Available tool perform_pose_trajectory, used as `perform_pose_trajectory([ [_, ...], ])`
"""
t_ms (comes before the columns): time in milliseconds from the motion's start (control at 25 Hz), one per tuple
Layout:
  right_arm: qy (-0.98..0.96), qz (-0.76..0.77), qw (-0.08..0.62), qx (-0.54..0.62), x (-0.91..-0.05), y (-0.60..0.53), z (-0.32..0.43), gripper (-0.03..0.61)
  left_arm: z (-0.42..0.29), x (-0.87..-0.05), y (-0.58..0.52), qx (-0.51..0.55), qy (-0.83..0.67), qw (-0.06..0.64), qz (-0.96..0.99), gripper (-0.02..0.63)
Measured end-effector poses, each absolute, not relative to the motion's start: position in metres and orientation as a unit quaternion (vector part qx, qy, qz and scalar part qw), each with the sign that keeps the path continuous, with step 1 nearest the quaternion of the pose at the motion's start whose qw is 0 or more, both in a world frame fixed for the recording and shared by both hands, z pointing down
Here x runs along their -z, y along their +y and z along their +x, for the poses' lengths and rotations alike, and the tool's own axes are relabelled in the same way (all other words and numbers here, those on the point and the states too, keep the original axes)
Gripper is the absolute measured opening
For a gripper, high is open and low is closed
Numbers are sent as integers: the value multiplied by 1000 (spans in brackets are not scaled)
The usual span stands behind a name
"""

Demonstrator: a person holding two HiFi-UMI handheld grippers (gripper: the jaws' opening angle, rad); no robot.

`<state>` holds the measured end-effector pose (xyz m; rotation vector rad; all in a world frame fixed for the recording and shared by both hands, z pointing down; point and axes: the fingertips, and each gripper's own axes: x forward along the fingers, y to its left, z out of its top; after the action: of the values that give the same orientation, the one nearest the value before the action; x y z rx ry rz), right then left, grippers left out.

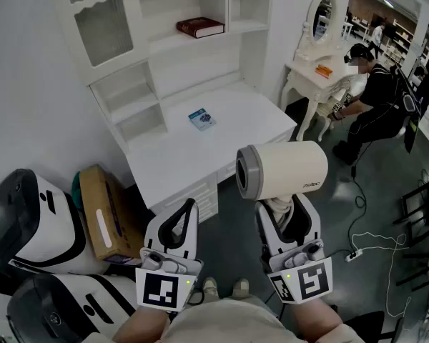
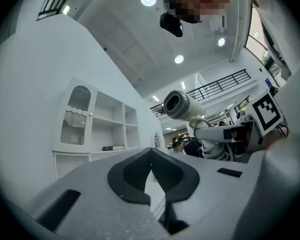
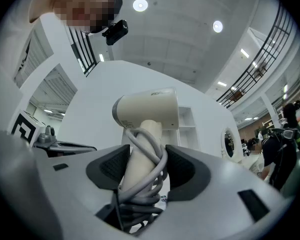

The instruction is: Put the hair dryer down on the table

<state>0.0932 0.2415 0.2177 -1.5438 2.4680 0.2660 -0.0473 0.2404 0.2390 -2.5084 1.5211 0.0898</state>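
In the head view the hair dryer's (image 1: 282, 168) handle is mostly hidden by its coiled grey cord and by the jaws of the right hand-held gripper (image 1: 283, 211), which are clenched on it. There is one dryer and two grippers. The left hand-held gripper (image 1: 191, 206) has its jaws closed together on nothing. The dryer is held in the air just off the front edge of the white table (image 1: 222, 145). Its barrel lies level across the view, grey-ringed end to the left, handle down.

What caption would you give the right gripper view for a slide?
Right gripper holding a cream hair dryer upright by its cord-wrapped handle, not yet set down.
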Motion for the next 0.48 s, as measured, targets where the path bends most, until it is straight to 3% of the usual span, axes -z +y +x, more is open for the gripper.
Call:
perform_pose_trajectory([
  [480,844,-516,118,-88,-214,234,93,229,-45,-244,230,-29,511,95,-854,12],
])
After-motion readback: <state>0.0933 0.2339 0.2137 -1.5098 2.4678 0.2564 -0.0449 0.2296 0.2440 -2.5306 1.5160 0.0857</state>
